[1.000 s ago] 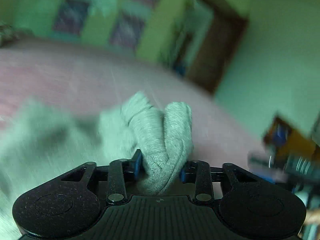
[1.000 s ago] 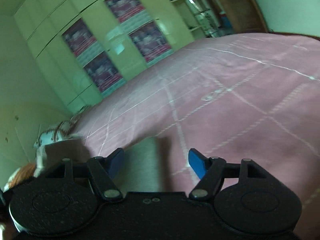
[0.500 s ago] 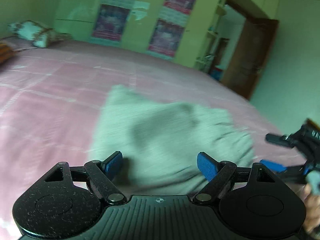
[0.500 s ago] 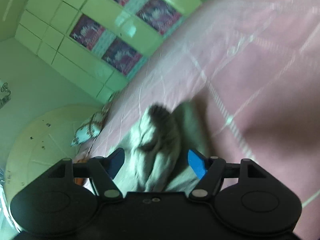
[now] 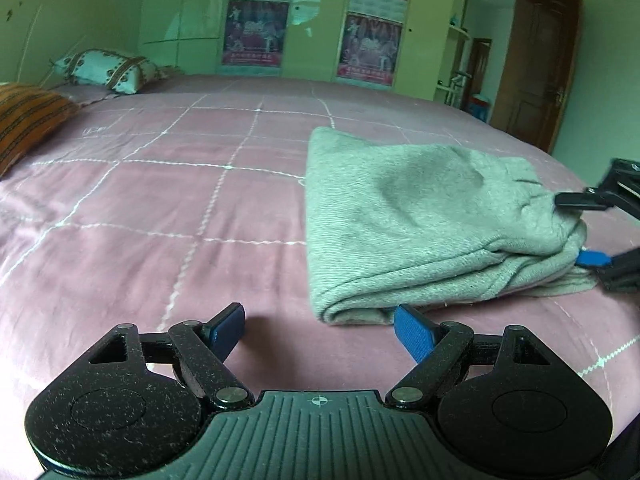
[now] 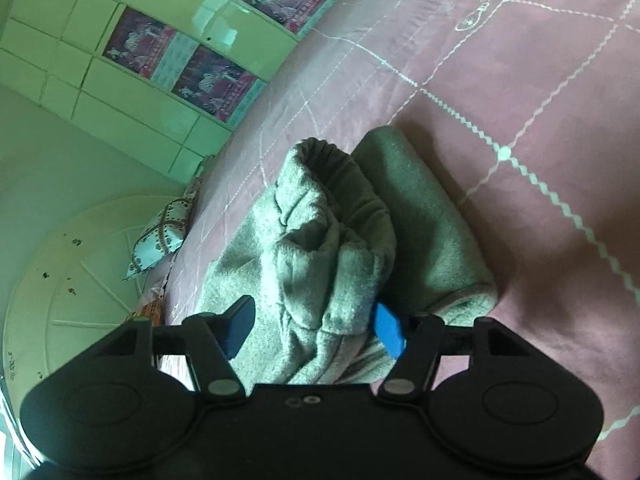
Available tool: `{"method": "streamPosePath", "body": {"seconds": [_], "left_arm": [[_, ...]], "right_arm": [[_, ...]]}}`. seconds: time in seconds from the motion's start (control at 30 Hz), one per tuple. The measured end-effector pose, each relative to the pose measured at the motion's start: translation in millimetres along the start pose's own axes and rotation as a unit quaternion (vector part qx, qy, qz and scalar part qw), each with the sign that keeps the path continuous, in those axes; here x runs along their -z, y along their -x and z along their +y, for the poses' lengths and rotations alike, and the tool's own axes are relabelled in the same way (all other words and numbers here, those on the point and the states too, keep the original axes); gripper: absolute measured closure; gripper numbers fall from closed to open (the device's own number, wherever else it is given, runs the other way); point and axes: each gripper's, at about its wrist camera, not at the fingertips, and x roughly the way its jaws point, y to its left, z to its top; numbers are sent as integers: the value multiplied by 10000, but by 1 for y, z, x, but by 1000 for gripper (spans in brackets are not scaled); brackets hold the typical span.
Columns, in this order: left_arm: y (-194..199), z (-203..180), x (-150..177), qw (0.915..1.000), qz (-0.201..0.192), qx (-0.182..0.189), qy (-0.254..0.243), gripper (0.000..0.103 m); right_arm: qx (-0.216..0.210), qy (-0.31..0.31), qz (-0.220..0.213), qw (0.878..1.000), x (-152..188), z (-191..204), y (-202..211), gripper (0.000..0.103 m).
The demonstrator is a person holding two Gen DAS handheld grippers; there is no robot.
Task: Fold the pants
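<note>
The grey pants (image 5: 416,220) lie folded into a thick bundle on the pink bed (image 5: 160,208). My left gripper (image 5: 320,330) is open and empty, just in front of the bundle's near corner. My right gripper (image 6: 314,328) is open, its jaws either side of the bunched waistband end of the pants (image 6: 320,248) without closing on it. In the left wrist view the right gripper (image 5: 576,228) shows at the bundle's right end.
The bed cover has a white stitched grid. Pillows (image 5: 104,70) and an orange cushion (image 5: 28,120) lie at the far left. A green wardrobe with posters (image 5: 312,20) and a brown door (image 5: 536,68) stand beyond the bed.
My left gripper let go of the pants cloth, opened and drew back. The pants now lie folded on the bed. My right gripper moved in over the waistband end.
</note>
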Motion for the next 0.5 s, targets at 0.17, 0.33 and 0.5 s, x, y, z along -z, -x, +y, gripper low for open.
{"method": "streamPosePath", "body": {"seconds": [0.17, 0.33, 0.5], "left_arm": [[-2, 0, 1, 9998, -75, 127, 100, 21], [6, -5, 4, 9992, -288, 272, 74, 21], [1, -21, 1, 9991, -266, 311, -76, 21]], "right_arm": [[548, -31, 200, 9983, -5, 14, -23, 51], [840, 209, 34, 9962, -2, 28, -23, 71], [1, 759, -315, 9966, 2, 69, 2, 74]]}}
